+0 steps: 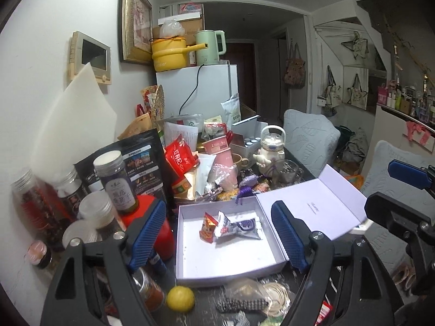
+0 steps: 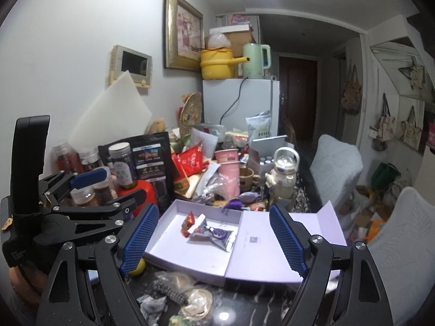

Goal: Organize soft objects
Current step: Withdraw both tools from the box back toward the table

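Note:
A lavender box [image 1: 187,244] [image 2: 174,217] lies open on the dark table, its lid [image 1: 312,206] [image 2: 272,252] folded out to the right. Inside it lie a red snack packet [image 1: 208,226] [image 2: 188,224] and a silver-purple packet [image 1: 240,228] [image 2: 214,235], touching each other. My left gripper [image 1: 217,209] hovers in front of the box, open, with nothing between its blue pads [image 1: 148,233]. My right gripper [image 2: 213,212] is open and empty too, beside it. Each gripper shows at the edge of the other's view, the right gripper [image 1: 402,190] and the left gripper [image 2: 108,187].
A clear bag with a plaid item [image 1: 242,301] [image 2: 168,290], a round packet [image 2: 197,304] and a lemon [image 1: 180,298] lie near the front edge. Jars [image 1: 117,179] and a red container [image 1: 152,217] crowd the left. Snack bags, pink cups [image 1: 220,157], a teapot [image 1: 270,149] stand behind; chairs [image 1: 310,138] right.

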`<state>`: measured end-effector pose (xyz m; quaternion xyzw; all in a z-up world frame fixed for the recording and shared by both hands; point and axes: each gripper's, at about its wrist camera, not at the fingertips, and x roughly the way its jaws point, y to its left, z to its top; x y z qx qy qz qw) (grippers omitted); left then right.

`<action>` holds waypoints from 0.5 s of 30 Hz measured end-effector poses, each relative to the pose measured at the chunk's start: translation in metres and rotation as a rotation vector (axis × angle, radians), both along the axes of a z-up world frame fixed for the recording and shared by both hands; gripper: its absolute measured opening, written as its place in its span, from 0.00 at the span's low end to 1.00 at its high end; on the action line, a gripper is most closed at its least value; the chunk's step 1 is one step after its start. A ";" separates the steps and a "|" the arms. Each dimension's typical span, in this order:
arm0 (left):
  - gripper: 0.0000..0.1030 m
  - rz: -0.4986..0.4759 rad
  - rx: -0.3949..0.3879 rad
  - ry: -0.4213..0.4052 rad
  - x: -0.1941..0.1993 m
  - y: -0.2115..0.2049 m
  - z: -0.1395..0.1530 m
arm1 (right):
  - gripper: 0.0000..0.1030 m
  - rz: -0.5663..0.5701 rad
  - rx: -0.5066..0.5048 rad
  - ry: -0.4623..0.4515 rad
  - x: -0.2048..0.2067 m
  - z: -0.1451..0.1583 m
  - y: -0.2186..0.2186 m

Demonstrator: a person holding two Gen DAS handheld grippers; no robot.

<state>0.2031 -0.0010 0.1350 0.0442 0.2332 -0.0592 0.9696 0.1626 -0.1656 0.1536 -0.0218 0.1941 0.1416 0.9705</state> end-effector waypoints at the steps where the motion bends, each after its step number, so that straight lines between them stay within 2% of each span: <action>1: 0.78 -0.005 0.001 0.002 -0.005 0.001 0.000 | 0.86 0.002 0.003 -0.002 -0.006 -0.001 0.000; 6: 0.78 -0.036 -0.005 0.005 -0.031 0.002 -0.004 | 0.91 0.013 0.006 -0.018 -0.035 -0.006 0.000; 15: 0.78 -0.073 0.009 0.013 -0.071 0.001 -0.017 | 0.91 0.032 0.011 -0.008 -0.066 -0.028 0.005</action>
